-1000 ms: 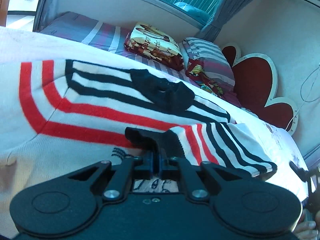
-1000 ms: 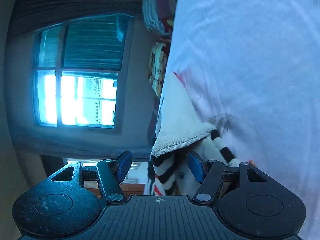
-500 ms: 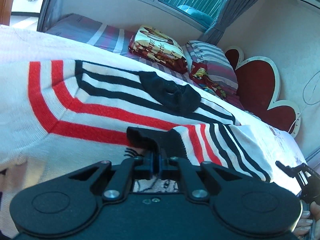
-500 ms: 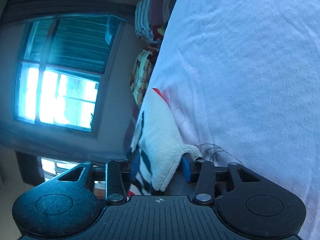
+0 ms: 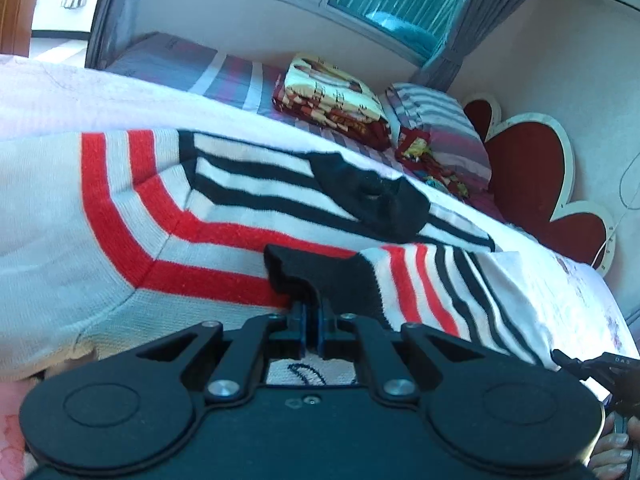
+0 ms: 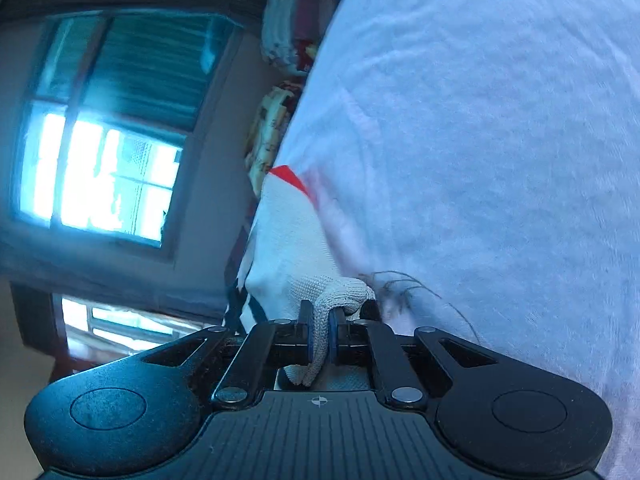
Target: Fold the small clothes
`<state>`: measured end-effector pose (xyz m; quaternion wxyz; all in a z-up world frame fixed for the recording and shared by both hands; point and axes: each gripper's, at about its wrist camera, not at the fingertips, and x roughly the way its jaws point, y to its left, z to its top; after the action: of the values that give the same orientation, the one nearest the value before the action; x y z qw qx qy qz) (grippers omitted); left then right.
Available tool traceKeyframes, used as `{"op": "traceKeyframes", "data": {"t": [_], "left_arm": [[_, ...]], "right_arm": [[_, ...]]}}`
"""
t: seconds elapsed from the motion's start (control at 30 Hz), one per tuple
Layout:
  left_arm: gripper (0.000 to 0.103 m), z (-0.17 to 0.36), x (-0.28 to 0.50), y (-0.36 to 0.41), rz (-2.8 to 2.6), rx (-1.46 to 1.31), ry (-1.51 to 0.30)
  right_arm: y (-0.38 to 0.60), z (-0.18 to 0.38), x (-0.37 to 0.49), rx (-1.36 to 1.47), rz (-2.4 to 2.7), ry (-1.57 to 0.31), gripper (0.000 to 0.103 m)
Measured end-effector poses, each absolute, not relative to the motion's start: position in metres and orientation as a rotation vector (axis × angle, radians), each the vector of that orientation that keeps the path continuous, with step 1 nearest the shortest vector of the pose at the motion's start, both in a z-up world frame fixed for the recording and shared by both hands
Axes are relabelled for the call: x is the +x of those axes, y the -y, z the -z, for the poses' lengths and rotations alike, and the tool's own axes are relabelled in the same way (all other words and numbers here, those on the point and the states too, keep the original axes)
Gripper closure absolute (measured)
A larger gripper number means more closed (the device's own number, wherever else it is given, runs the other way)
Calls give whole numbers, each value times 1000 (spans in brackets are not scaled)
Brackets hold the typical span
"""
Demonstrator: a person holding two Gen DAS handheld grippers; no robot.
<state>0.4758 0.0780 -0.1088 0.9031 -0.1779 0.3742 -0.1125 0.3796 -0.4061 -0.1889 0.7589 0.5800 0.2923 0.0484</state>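
Observation:
A small white knit sweater [image 5: 120, 216] with red and black stripes and a black collar [image 5: 372, 204] lies spread on the bed. My left gripper [image 5: 312, 320] is shut on the black cuff [image 5: 320, 276] of a sleeve that is folded over the sweater's body. In the right wrist view my right gripper [image 6: 319, 340] is shut on a white knit edge of the sweater [image 6: 296, 248], close to the pale sheet [image 6: 500, 160]. The right gripper's tip shows at the lower right of the left wrist view [image 5: 592, 364].
Folded patterned bedding [image 5: 332, 96] and a striped pillow [image 5: 436, 128] lie at the head of the bed by a red heart-shaped headboard [image 5: 532, 184]. A window [image 6: 100, 132] and grey curtains [image 5: 472, 12] stand behind. The pale sheet covers the rest of the bed.
My right gripper has closed from open onto the sweater's white edge. My left gripper stays shut on the cuff and has shifted slightly; the view has tilted a little.

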Motion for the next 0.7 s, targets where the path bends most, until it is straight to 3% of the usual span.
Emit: {"op": "traceKeyframes", "data": {"t": [0.27,0.37,0.47,0.7], "left_arm": [[99,116,473,-76,212,-341,-792],[99,117,472,-79,217,-349,-788],[99,121,471,-80,219,-360,-776],[99,122,465,-82,199,-370,-761]], "right_arm": [[389,181,378,1054,-122,-712,94],[393,166,367,965,-207,-697,68],[400,152,365,859,-226,-647,67],[399,148,444,662,-248,-646,67]]}}
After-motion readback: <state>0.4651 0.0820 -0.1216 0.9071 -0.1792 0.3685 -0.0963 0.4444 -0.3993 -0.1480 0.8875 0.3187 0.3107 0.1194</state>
